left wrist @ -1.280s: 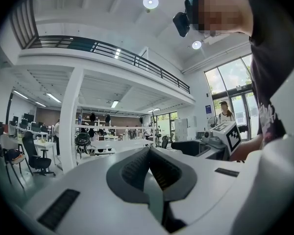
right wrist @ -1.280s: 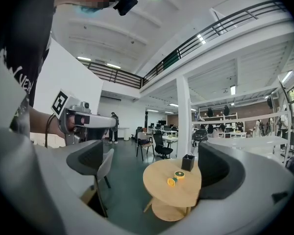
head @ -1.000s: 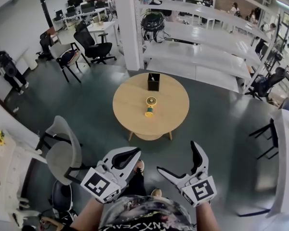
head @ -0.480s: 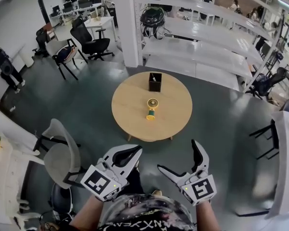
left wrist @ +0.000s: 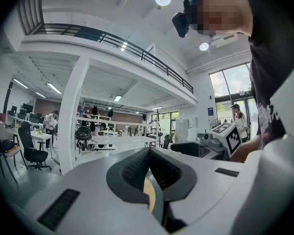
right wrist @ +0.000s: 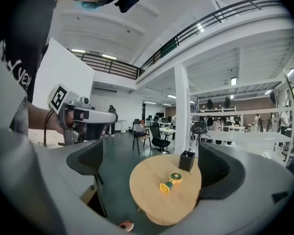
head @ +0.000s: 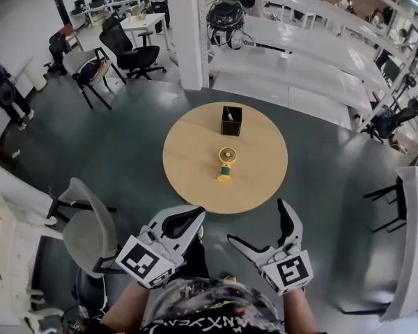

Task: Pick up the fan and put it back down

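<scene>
Table [head: 191, 162] with fan [head: 225, 164] sits nearer — fingers together on left gripper [head: 196, 215], spread on right gripper [head: 256, 223].

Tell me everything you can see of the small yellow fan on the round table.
The fan is small, yellow and green, plastic by its look: a round head, a green neck, a yellow foot. It lies flat near the middle of the round wooden table, head towards the black box but apart from it. Only the table touches it.

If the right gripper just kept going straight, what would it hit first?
Probably the round table, near the yellow fan lying on it. Nothing nearer shows, though depth is unclear.
</scene>
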`<control>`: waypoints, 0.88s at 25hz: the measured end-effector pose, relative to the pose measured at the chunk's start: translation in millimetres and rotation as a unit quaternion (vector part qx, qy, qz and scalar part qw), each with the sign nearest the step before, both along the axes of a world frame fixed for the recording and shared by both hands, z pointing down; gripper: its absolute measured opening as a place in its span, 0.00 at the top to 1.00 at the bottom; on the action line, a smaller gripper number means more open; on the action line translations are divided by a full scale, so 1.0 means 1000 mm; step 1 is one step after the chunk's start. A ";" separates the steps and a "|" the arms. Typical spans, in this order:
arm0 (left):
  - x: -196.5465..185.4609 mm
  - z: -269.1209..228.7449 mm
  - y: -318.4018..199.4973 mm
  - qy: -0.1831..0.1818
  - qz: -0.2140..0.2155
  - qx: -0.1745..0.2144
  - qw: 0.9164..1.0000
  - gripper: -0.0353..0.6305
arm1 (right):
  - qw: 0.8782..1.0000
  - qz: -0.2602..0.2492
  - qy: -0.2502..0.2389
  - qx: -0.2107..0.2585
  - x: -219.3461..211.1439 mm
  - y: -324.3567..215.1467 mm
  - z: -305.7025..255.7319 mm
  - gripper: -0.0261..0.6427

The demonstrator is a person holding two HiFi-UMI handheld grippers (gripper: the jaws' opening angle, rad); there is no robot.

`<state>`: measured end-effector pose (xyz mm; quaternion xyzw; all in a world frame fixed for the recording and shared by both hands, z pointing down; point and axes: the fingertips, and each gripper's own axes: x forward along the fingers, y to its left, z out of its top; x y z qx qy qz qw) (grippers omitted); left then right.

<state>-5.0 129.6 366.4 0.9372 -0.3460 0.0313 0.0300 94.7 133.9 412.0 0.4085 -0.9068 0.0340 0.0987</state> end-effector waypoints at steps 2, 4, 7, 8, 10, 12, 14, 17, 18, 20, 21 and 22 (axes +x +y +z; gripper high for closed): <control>-0.004 0.004 -0.017 0.002 -0.001 -0.004 1.000 0.92 | 1.000 0.000 0.002 -0.005 -0.004 -0.017 0.004 0.09; -0.010 0.006 -0.034 0.005 -0.002 -0.007 1.000 0.92 | 1.000 0.002 0.005 -0.010 -0.009 -0.032 0.006 0.09; -0.017 0.008 -0.059 0.007 -0.001 -0.012 1.000 0.92 | 1.000 0.005 0.008 -0.015 -0.015 -0.055 0.007 0.09; -0.019 0.009 -0.066 0.008 -0.001 -0.013 1.000 0.92 | 1.000 0.007 0.009 -0.017 -0.016 -0.062 0.008 0.09; -0.023 0.009 -0.081 0.010 0.001 -0.015 1.000 0.92 | 1.000 0.011 0.010 -0.021 -0.019 -0.076 0.010 0.09; -0.027 0.009 -0.095 0.013 0.003 -0.018 1.000 0.92 | 0.999 0.015 0.013 -0.025 -0.022 -0.088 0.010 0.09; -0.032 0.008 -0.107 0.015 0.006 -0.019 1.000 0.92 | 0.999 0.019 0.014 -0.026 -0.027 -0.100 0.009 0.09; -0.040 0.005 -0.126 0.017 0.011 -0.021 1.000 0.92 | 0.999 0.030 0.016 -0.028 -0.032 -0.118 0.006 0.09; -0.042 0.004 -0.132 0.018 0.014 -0.022 0.999 0.92 | 0.999 0.033 0.017 -0.029 -0.034 -0.124 0.006 0.09; -0.047 0.004 -0.145 0.020 0.019 -0.024 0.999 0.92 | 0.999 0.038 0.019 -0.031 -0.038 -0.136 0.005 0.09; -0.049 0.004 -0.152 0.021 0.022 -0.025 0.999 0.92 | 0.998 0.042 0.020 -0.032 -0.040 -0.142 0.005 0.09; -0.051 0.005 -0.159 0.022 0.025 -0.026 0.999 0.92 | 0.998 0.045 0.022 -0.033 -0.043 -0.148 0.005 0.09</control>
